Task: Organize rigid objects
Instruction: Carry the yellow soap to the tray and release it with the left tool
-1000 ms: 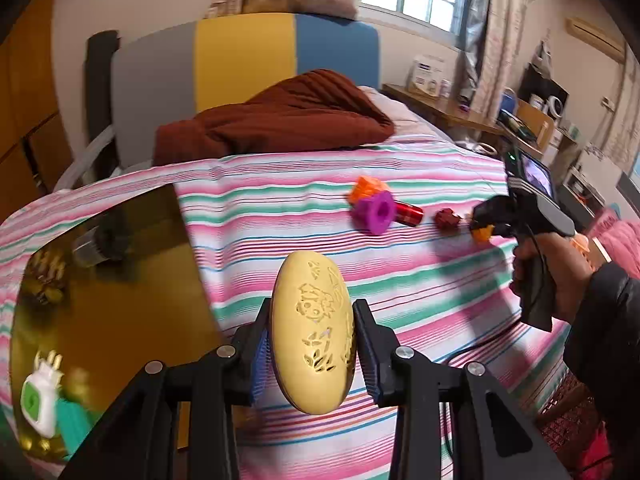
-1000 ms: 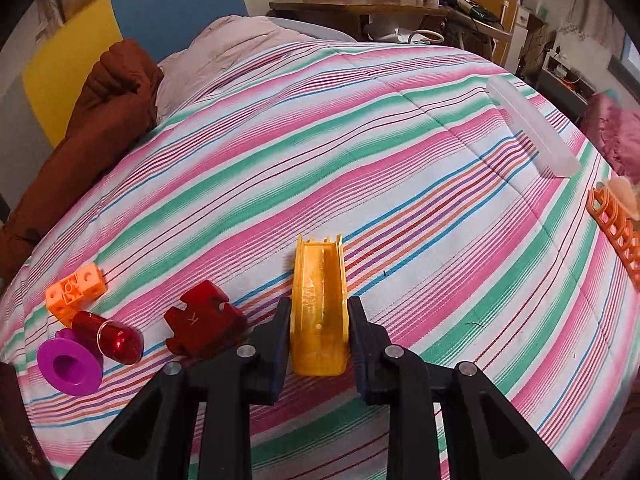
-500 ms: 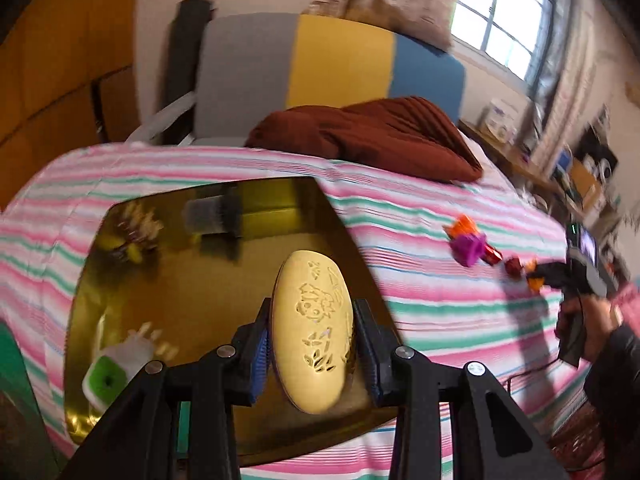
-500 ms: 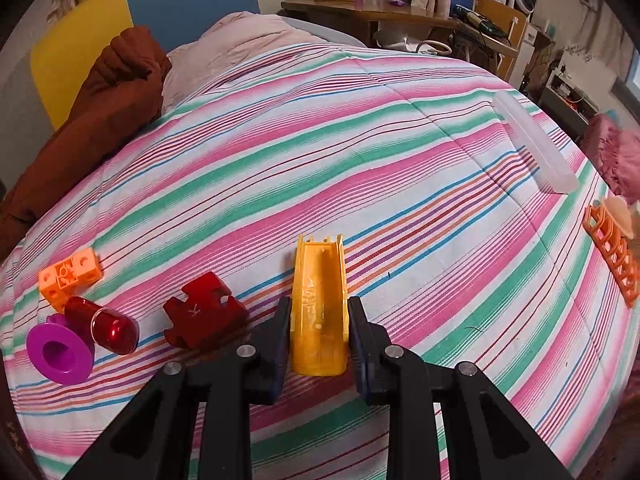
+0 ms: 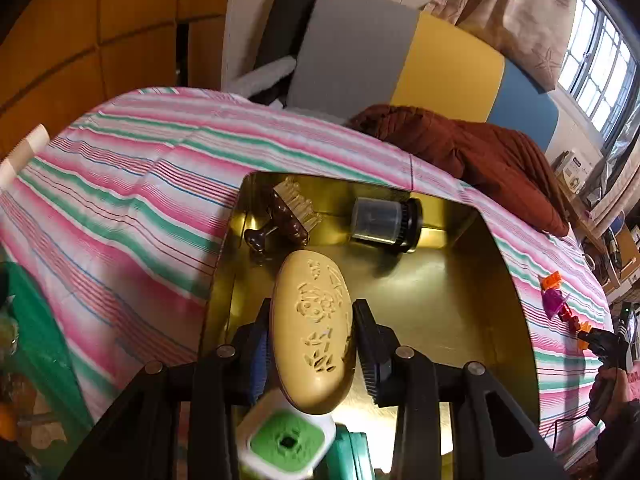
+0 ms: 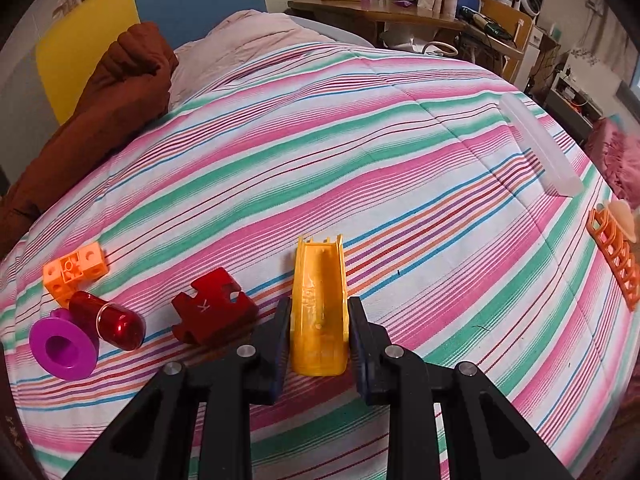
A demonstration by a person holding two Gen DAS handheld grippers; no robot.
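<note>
My left gripper (image 5: 312,350) is shut on a tan oval case (image 5: 312,332) with cut-out patterns, held over the gold tray (image 5: 472,300) on the striped bed. Inside the tray lie a brown brush (image 5: 290,216), a grey jar with a black lid (image 5: 386,220) and a white and green plug-like item (image 5: 286,442) near the front. My right gripper (image 6: 318,334) is shut on a yellow plastic chute piece (image 6: 318,308) just above the bedspread. Left of it lie a dark red block (image 6: 212,310), a red capsule (image 6: 110,320), a purple spool (image 6: 64,346) and an orange block (image 6: 74,270).
A brown blanket (image 5: 472,152) lies by the headboard. A clear long lid (image 6: 540,148) and an orange ladder-like piece (image 6: 616,256) lie at the bed's right side. A cluttered wooden desk (image 6: 400,12) stands behind the bed. A person's hand (image 5: 612,384) holds the other gripper at far right.
The left gripper has swung left with the tan case, from above the striped cover to above the gold tray, and rolled. The right gripper has stayed put with the yellow piece.
</note>
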